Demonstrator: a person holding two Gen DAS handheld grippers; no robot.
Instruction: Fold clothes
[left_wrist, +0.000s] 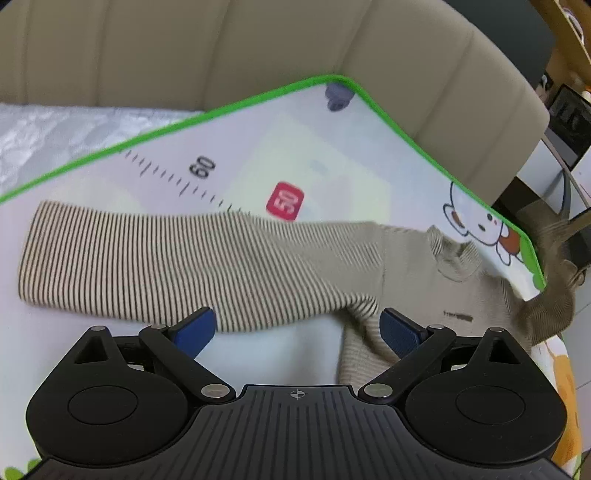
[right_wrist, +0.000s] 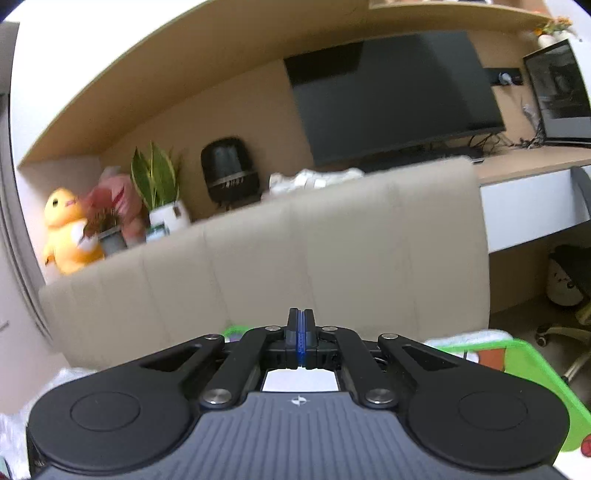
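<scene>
Fingers of the left gripper were spread wide, and they held nothing. That was in the left wrist view. A beige sweater lay flat on a play mat with a green edge. Its striped sleeve stretched out toward 9 o'clock. The plain body and the collar sat toward 3 o'clock. One blue finger pad was just below the sleeve edge. The other pad lay over the sweater's body, but I could not tell if it touched. The far side of the sweater hung over the mat's edge at 3 o'clock. A red tag with "50" showed on the mat at 12 o'clock from the sleeve. A tan headboard stood behind the mat.

In the right wrist view, the right gripper had its fingers pressed tight together with nothing between them. It pointed up at the headboard. A yellow duck toy and a plant sat at 10 o'clock. A dark screen stood at 1 o'clock. A green bit of the mat showed at 4 o'clock.
</scene>
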